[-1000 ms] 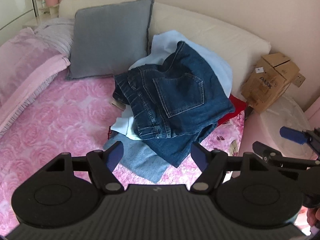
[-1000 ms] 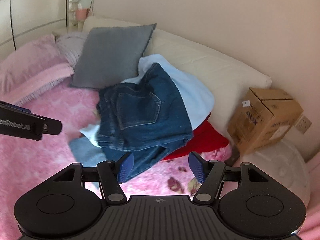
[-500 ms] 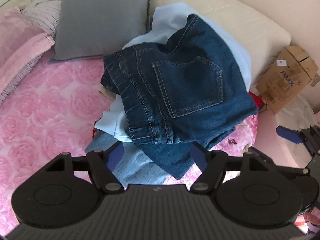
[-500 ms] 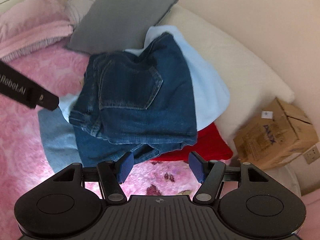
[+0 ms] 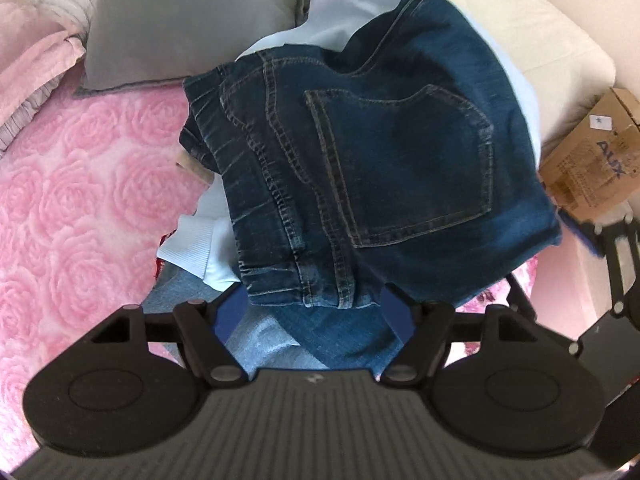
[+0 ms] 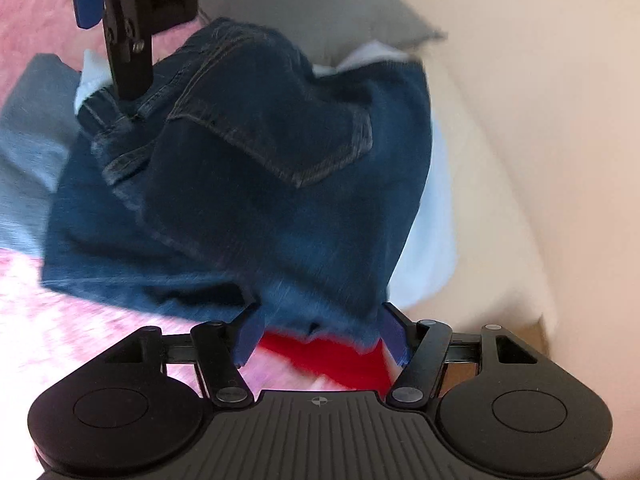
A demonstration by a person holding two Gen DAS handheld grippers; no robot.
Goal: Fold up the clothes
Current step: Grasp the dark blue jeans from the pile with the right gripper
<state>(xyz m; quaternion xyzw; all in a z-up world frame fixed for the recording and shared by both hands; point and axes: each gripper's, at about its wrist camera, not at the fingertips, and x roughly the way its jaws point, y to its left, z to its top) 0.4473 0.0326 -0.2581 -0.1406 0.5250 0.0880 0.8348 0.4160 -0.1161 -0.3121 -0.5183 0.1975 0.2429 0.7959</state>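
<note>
1. Since a second ago both grippers have come down onto the pile: the dark jeans (image 5: 384, 152) that sat mid-frame then now fill both wrist views, and the right view has rolled, so the grey pillow (image 6: 320, 4) sits tilted above the jeans.
2. The dark jeans lie on top of a clothes heap on the pink rose bedspread (image 5: 72, 184), back pocket (image 5: 400, 160) up. The waistband end is toward the grey pillow side, and the folded bulk slopes up against the cream bolster (image 5: 552, 40).
3. Their near hem edge lies right at the left gripper (image 5: 312, 312), between its blue pads, which stand apart and press on nothing.
4. The right gripper (image 6: 320, 328) is released too, jaws wide. The frayed lower edge of the jeans hangs just above its gap, with a red garment (image 6: 332, 356) below.
5. Relative to the jeans, the left gripper meets the waistband corner, as the right view shows. The right gripper faces the opposite, bolster-side edge.
6. Both hands look about equally near, one at each end of the same near edge. I judge the coming move to be a two-handed pinch along that edge to lift the jeans clear.
7. Under the jeans lie a white ribbed garment (image 5: 192, 240) and pale blue cloth (image 5: 264, 344), so a deep bite risks catching them. A cardboard box (image 5: 592, 152) stands beyond the jeans' far corner.
</note>
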